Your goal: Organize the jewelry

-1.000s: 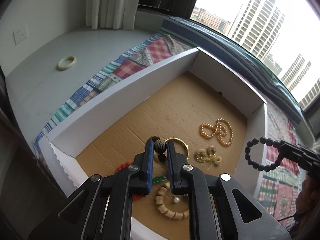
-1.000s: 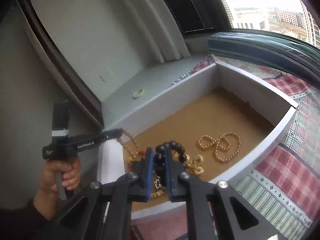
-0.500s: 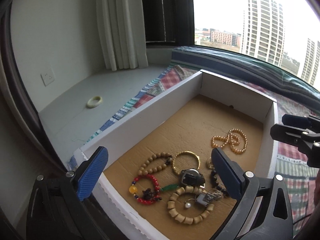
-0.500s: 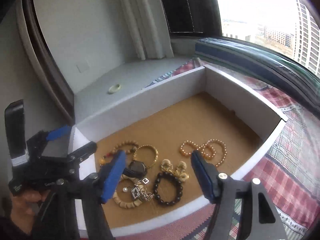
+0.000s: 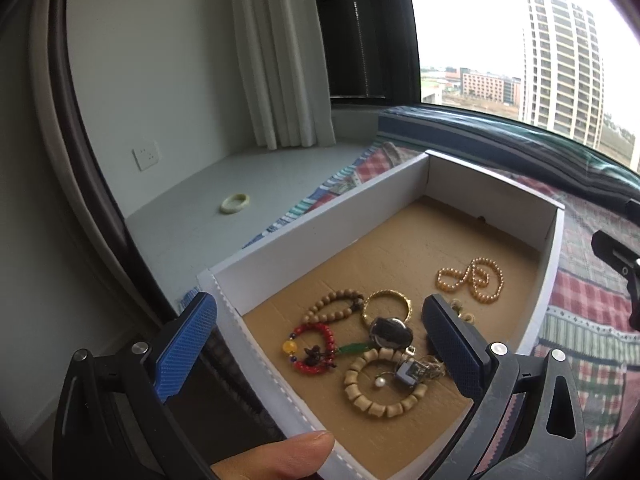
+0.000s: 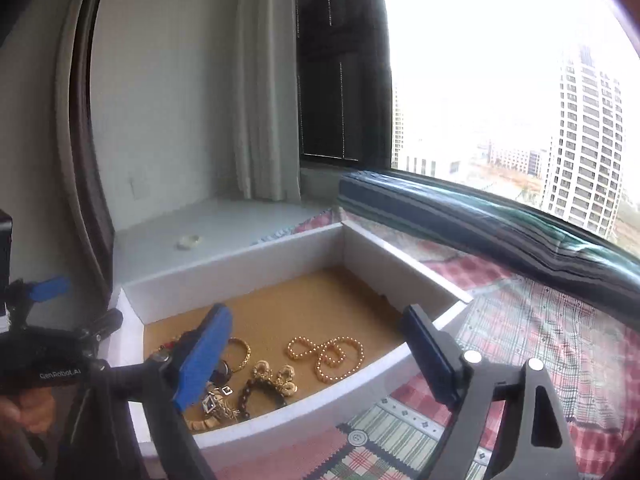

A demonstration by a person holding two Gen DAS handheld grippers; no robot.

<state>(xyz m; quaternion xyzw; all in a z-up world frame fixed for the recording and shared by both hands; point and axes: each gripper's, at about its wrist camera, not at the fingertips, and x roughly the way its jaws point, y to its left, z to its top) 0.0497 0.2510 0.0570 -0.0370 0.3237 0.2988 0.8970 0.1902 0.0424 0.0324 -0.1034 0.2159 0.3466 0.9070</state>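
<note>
Jewelry lies in a heap at the near end of a white box point(image 5: 320, 220) with a brown cardboard floor, low and centre in both views: a red bracelet point(image 5: 314, 346), a wooden bead bracelet point(image 5: 334, 305), a gold bangle point(image 5: 387, 307), a chunky bone-coloured bracelet point(image 5: 384, 390) and a dark oval piece point(image 5: 390, 332), with a gold bead necklace point(image 5: 474, 280) apart toward the right. In the right wrist view a black bracelet point(image 6: 260, 396) lies beside gold earrings point(image 6: 276, 374). The box sits on a plaid quilt point(image 6: 540, 328) spread over a grey window ledge point(image 5: 224, 176); a pale green bangle point(image 5: 235, 202) rests on the ledge at left centre, outside the box. A white curtain point(image 5: 276, 52) hangs at top centre, a wall socket point(image 5: 146, 155) is at left, and tower blocks stand beyond the window at upper right. A second ago both grippers were closed, the right on the black bracelet and the left on beads; now the left gripper point(image 5: 320, 344) and right gripper point(image 6: 316, 360) both stand wide apart and empty, and the black bracelet is in the box. Both views are also tilted higher than before, showing more window. The left gripper's body, at the left edge of the right wrist view, reads "GenRobot.AI".
</note>
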